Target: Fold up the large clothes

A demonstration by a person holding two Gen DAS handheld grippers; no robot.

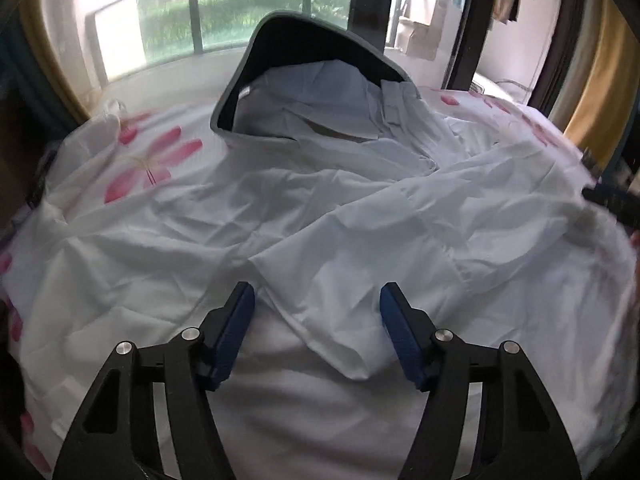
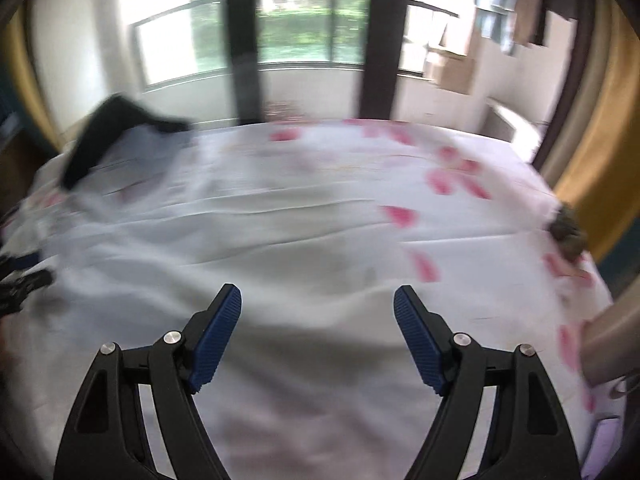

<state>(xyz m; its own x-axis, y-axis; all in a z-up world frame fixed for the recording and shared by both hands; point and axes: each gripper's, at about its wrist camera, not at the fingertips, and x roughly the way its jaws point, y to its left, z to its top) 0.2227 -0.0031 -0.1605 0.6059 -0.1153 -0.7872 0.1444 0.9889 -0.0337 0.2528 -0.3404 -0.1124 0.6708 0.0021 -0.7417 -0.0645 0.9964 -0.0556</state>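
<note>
A large pale blue garment [image 1: 320,208] lies spread and wrinkled on a bed covered with a white bedsheet [image 1: 132,168] that has pink flower prints. In the left wrist view its upper part, with the collar, leans against a dark curved board [image 1: 256,80] that stands at the far side of the bed, in front of the balcony window [image 1: 240,12]. A folded corner of the garment reaches toward the camera and ends between the two blue fingers [image 1: 236,328] of the left gripper [image 1: 316,296]. The fingers stand apart and do not press the cloth; the corner lies below them, and I cannot tell if a pad touches it.

At the right edge of this view a dark, blurred shape [image 1: 612,200] is over the far side of the garment; I cannot say what it is.

The right wrist view is blurred by motion. The right gripper [image 2: 318,296] has its fingers [image 2: 416,332] released and wide apart, with nothing between them, above a bare part of the sheet. The garment is at the left side of this view [image 2: 120,184], with the dark board behind it. To the right of the gripper the sheet is mostly free up to the bed's edge, where a small dark object [image 2: 566,228] sits near a yellow curtain [image 2: 592,184]. Hanging clothes [image 2: 512,8] are seen at the upper right, well apart from the bed.
</note>
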